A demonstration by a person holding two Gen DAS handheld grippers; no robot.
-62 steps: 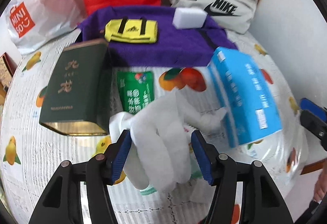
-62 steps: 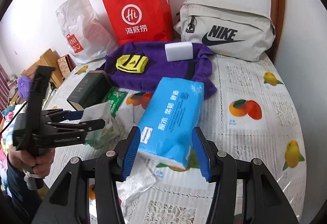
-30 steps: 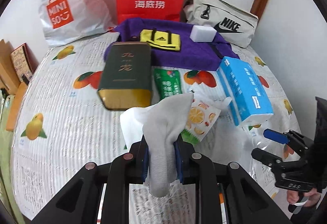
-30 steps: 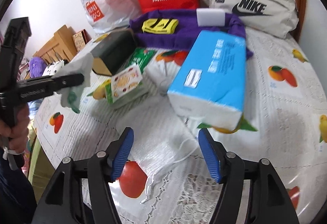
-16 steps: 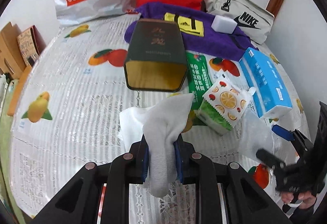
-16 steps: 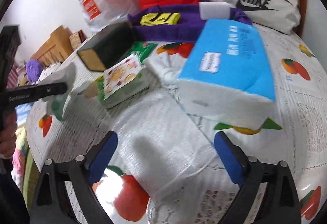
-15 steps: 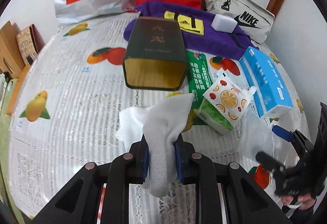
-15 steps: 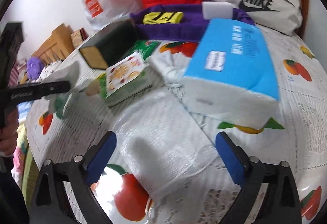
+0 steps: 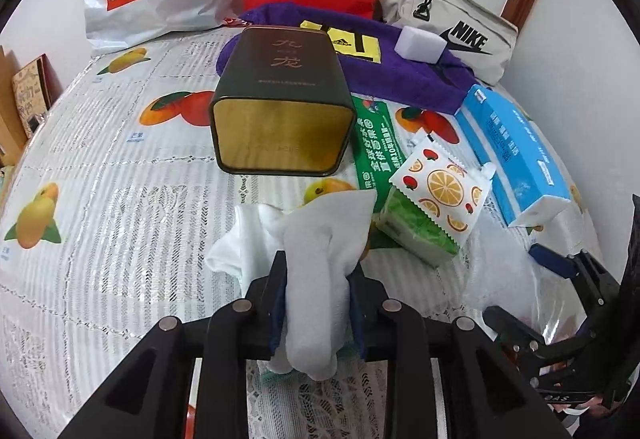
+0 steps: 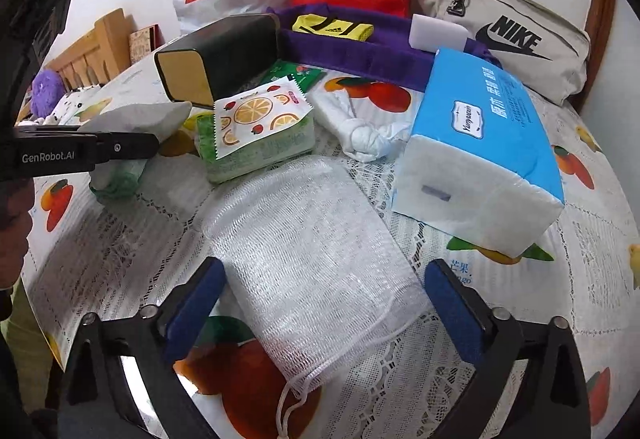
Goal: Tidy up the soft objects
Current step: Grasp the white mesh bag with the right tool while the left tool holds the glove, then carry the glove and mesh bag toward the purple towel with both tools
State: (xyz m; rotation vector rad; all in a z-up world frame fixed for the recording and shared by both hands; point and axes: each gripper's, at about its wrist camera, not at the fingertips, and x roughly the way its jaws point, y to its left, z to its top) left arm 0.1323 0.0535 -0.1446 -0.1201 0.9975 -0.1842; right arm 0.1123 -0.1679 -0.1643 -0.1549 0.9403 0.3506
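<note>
My left gripper is shut on a rolled white sock just above the tablecloth, with its jaws opening. From the right wrist view it shows at the left edge, the sock sticking out past its fingers. My right gripper stands wide over a white mesh bag lying flat between its fingers. Its jaws are closing and the pads do not touch the bag. A blue tissue pack lies to the right of the bag.
A fruit-print wipes pack, a knotted white cloth and a dark green tin lie beyond the bag. Behind are a purple towel with a yellow pouch and white block, a Nike bag and shopping bags.
My right gripper opened wide and sank over the mesh bag, leaving the tissue pack beside it. My left gripper came down towards the table with the sock.
</note>
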